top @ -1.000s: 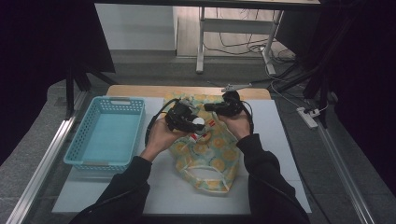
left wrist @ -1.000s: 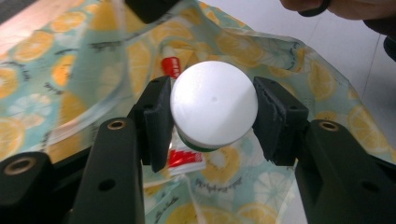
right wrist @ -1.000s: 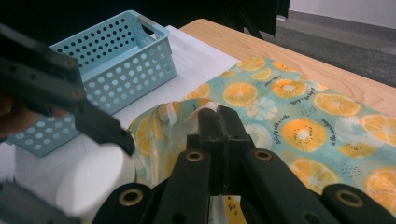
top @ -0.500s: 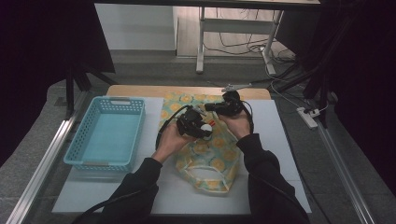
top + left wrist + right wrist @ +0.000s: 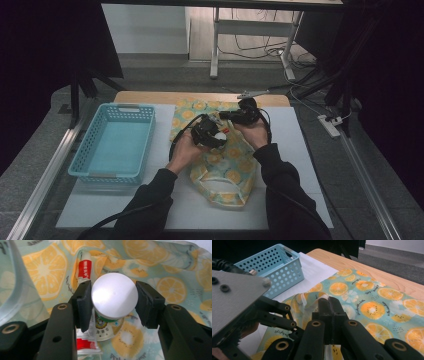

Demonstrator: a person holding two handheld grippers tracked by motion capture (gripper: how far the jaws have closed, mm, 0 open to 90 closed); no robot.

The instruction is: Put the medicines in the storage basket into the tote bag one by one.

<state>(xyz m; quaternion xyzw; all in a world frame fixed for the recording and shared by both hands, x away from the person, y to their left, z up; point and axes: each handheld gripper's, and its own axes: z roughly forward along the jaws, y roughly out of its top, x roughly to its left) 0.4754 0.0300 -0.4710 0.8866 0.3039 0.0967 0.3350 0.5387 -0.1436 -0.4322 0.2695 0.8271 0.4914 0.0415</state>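
A cloth bag printed with orange slices lies on the white table mat. My left gripper is over its upper part, shut on a round jar with a white lid; both jaws press the lid's sides. Beneath the jar, red-and-white packets lie in the bag's folds. My right gripper is just beyond, shut on a raised fold of the bag's fabric. In the right gripper view the left gripper's grey plate is close on the left.
A light blue perforated basket stands empty at the left of the mat, also seen as the basket in the right gripper view. The table's wooden far edge runs behind the bag. Cables and desk legs are on the floor beyond.
My left gripper has carried the white-lidded jar rightward and slightly nearer, over the bag beside the right gripper. The right gripper has stayed pinching the fabric.
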